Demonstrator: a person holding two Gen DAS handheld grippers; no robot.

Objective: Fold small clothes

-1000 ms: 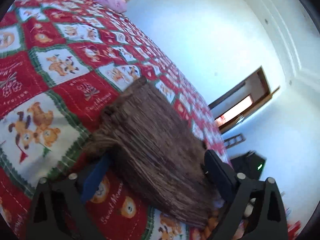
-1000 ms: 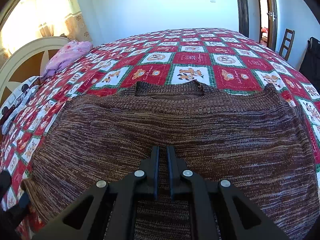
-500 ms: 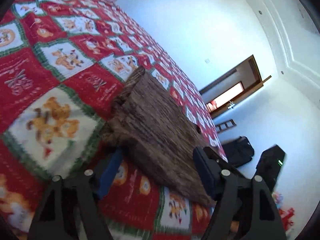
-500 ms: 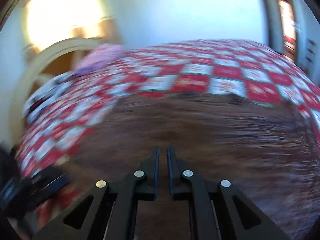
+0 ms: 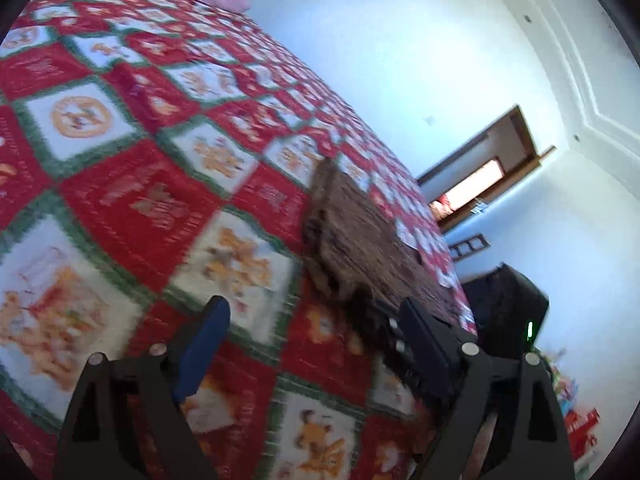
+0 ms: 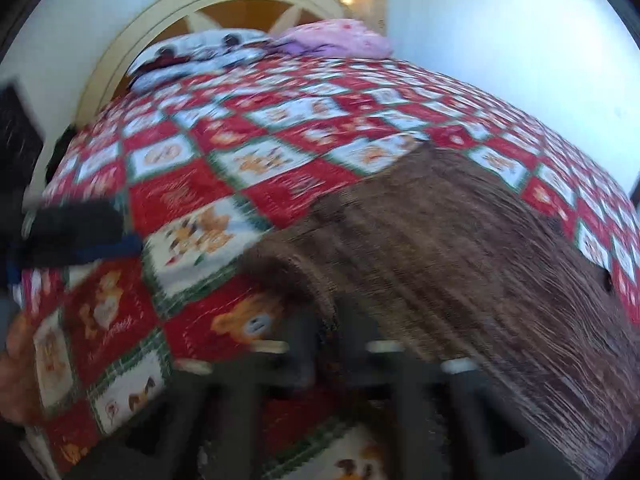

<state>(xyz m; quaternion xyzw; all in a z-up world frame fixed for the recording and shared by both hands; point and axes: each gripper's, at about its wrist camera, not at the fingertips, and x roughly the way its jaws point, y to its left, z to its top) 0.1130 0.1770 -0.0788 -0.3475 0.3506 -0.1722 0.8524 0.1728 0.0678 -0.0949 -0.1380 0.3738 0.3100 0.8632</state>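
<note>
**One brown sweater on quilted bed, two grippers at its near edge**

Counts: one brown knit sweater [image 5: 360, 240], one red/white/green patchwork quilt [image 5: 132, 200], two grippers, one pink pillow [image 6: 336, 42], one white-patterned pillow [image 6: 200, 54] beside it, one arched cream headboard [image 6: 224, 4]. One doorway [image 5: 480, 176] at centre right of the left wrist view; dark bag [image 5: 504, 304] below it.

Left gripper [image 5: 316, 344]: jaws wide apart and just been opening further, nothing between them but quilt. Blue-padded finger at lower left, black finger at lower right. Sweater lies right of centre in this view, running up toward the middle of the frame; its near edge sits just beside the black right finger, overlap unclear because of blur. Gripper tilts moderately down toward the bed.

Right gripper [image 6: 332, 320]: heavily blurred, bottom centre of the right wrist view. Fingers stand close together, closed; a strip of sweater edge seems pinched between them, though the blur keeps it uncertain. Sweater [image 6: 460, 256] fills centre right to lower right, one corner curled at the fingertips. Gripper pitched steeply down at the bed.

The left gripper [image 6: 76, 232] also shows at the left edge of the right wrist view as a dark blur, clear of the sweater. A hand [image 6: 16, 364] shows at lower left edge.
</note>
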